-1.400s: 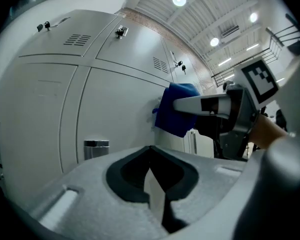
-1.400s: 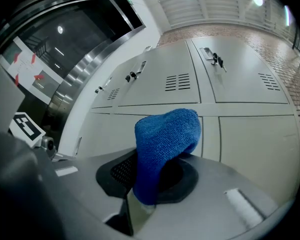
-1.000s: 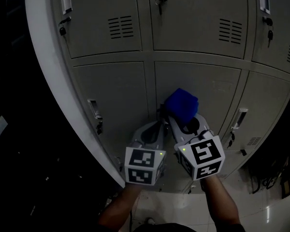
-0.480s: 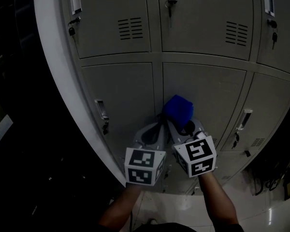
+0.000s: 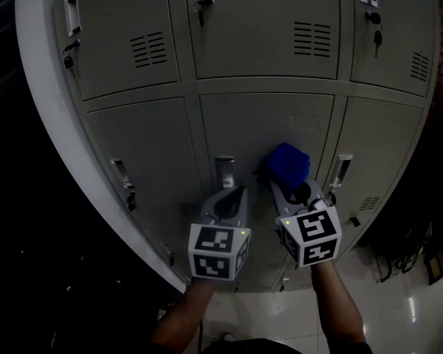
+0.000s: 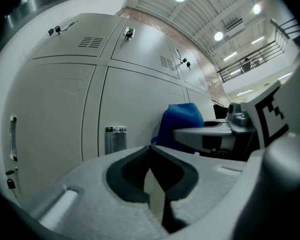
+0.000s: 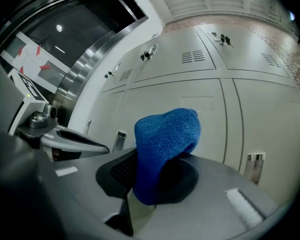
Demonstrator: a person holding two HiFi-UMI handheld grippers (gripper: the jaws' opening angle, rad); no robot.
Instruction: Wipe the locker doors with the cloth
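Note:
A wall of grey metal locker doors (image 5: 266,124) fills the head view. My right gripper (image 5: 284,177) is shut on a bunched blue cloth (image 5: 288,164), which sits close against the lower middle door beside its handle. In the right gripper view the blue cloth (image 7: 165,144) bulges out of the closed jaws towards the door (image 7: 200,109). My left gripper (image 5: 232,198) is shut and holds nothing, its tips just below a door handle (image 5: 224,172). From the left gripper view the cloth (image 6: 180,126) and the right gripper show at the right.
Each door has a metal handle (image 5: 340,171), a key lock (image 5: 200,6) and vent slots (image 5: 312,38). The lockers' white side edge (image 5: 52,146) runs down the left. A glossy floor (image 5: 399,301) lies below, with dark cables at the right.
The view has shifted, so the lockers sit further left in frame. My right gripper and the blue cloth have moved right across the lower middle door, towards its right edge.

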